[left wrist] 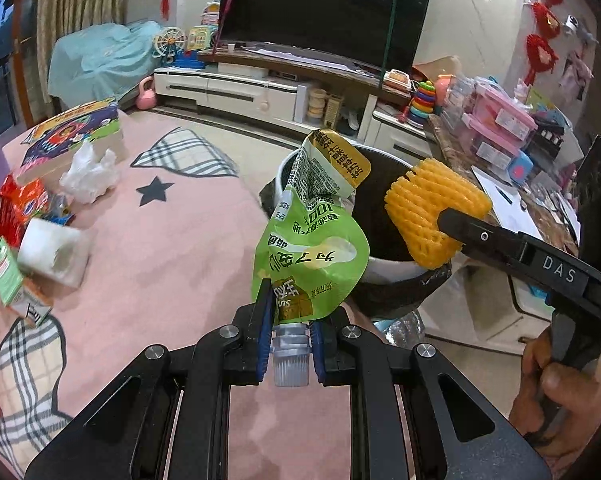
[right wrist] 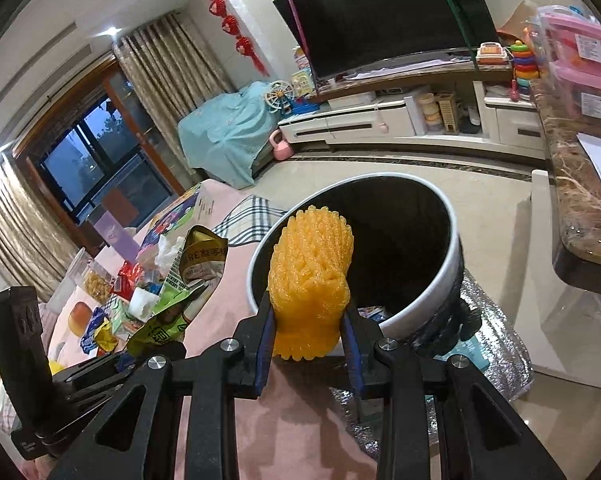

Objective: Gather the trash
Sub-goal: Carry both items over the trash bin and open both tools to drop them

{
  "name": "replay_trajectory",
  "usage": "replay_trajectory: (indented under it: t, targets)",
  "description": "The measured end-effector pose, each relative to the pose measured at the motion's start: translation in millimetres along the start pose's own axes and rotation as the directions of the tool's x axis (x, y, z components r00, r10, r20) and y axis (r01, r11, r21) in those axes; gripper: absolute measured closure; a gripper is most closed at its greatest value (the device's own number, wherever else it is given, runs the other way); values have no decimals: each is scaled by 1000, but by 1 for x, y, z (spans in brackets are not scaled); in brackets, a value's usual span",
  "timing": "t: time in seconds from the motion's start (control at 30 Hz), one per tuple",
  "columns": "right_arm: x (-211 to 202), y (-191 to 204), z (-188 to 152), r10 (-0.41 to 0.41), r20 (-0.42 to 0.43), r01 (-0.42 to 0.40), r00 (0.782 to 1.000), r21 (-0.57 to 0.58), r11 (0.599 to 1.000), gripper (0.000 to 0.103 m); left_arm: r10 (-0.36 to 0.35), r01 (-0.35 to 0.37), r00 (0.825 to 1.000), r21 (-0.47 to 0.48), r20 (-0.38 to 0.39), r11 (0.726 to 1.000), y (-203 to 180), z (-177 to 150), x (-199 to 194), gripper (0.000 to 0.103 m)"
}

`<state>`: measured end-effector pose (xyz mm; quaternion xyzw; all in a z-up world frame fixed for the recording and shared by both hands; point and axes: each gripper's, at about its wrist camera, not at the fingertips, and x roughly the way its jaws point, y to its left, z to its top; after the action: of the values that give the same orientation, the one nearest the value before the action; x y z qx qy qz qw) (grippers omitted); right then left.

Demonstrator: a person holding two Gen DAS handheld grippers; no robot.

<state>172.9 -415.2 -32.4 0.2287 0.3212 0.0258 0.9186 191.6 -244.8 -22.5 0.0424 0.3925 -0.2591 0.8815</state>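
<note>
Trash is held over one bin (right wrist: 428,304): one pouch (left wrist: 312,248) clamped by the left gripper (left wrist: 288,344), one foam net (right wrist: 310,284) by the right gripper (right wrist: 308,344).

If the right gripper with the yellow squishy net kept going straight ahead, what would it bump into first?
Probably the trash bin. The right gripper, shut on the yellow foam net, points at its open mouth, so the net would likely cross the near rim and go inside. Depth is uncertain.

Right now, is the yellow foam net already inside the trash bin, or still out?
Still out. The right gripper is shut on the yellow foam net, holding it near the trash bin rim, not released.
</note>
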Motion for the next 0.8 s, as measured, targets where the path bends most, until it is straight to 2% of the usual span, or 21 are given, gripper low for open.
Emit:
replay_trajectory:
  t: [0.8]
  targets:
    - [18, -35, 23, -42, -20, 42, 999, 28, 999, 69, 11, -5, 998, 85, -66, 996, -29, 30, 38, 88]
